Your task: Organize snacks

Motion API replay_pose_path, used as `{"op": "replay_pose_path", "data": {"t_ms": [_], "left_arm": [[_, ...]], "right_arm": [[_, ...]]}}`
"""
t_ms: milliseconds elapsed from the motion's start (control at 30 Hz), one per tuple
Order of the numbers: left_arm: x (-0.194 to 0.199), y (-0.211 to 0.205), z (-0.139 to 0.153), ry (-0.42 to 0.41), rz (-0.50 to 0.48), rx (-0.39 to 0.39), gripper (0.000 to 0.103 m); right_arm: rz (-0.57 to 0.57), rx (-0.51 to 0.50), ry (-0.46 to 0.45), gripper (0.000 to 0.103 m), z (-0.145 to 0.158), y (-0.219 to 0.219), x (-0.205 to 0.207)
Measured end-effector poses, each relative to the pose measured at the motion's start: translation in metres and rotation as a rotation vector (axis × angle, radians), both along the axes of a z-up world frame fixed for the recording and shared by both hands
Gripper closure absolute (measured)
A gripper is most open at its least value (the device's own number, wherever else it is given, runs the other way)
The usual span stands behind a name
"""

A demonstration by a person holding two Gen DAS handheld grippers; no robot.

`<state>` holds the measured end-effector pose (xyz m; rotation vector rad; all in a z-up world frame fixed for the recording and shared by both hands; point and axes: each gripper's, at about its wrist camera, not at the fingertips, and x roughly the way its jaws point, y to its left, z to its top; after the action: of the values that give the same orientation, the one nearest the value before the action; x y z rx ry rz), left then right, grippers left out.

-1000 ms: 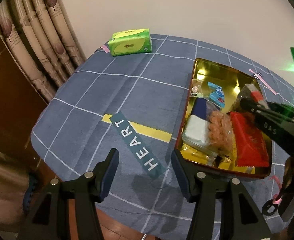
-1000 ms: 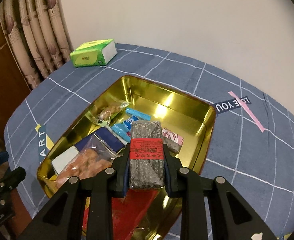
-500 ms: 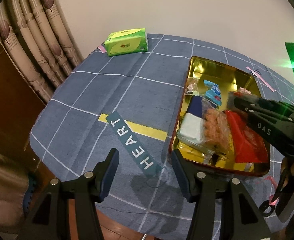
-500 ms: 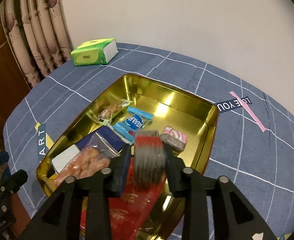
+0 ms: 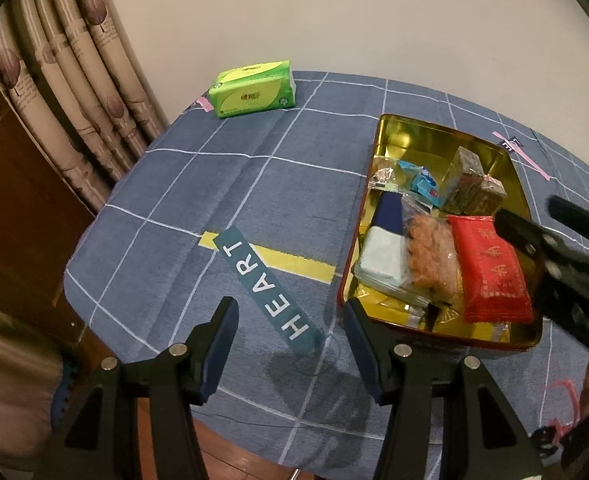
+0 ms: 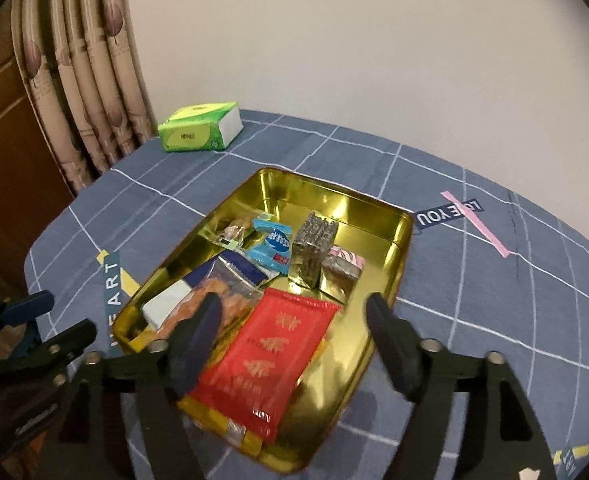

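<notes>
A gold tin tray [image 6: 374, 208] [image 5: 414, 128] on the blue checked tablecloth holds several snacks: a red packet [image 6: 278, 356] [image 5: 490, 268], a grey glittery bar [image 6: 312, 248] [image 5: 464, 178] lying in the middle, a blue packet [image 6: 272, 246], a pink-and-grey sweet [image 6: 344, 266], a bag of orange biscuits [image 5: 430, 260] and a white-and-navy pack [image 5: 382, 256]. My right gripper [image 6: 294, 344] is open and empty above the tray's near end, over the red packet. My left gripper [image 5: 290, 344] is open and empty over the cloth, left of the tray.
A green tissue pack [image 5: 252, 90] [image 6: 200, 126] lies at the table's far left corner. Curtains [image 5: 74, 80] and a wooden panel stand to the left. A "HEART" label [image 5: 266, 276] marks the cloth. The table's near edge is just below my left gripper.
My right gripper has opened and let go of the grey glittery bar, which now lies in the tray beside the pink sweet, and has drawn back. My left gripper has barely moved.
</notes>
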<state>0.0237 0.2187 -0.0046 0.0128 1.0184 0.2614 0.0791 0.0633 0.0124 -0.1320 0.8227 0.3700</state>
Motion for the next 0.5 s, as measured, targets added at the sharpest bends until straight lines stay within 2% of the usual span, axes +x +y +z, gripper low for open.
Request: {"op": "replay_pose_path", "data": {"t_ms": [200, 500], "left_arm": [[-0.001, -0.004, 0.000, 0.003, -0.015, 0.001, 0.047], [-0.002, -0.010, 0.001, 0.000, -0.025, 0.006, 0.047]], "right_arm": [[-0.048, 0.010, 0.011, 0.007, 0.000, -0.013, -0.026], [-0.088, 0.017, 0.088, 0.004, -0.015, -0.022, -0.035]]}}
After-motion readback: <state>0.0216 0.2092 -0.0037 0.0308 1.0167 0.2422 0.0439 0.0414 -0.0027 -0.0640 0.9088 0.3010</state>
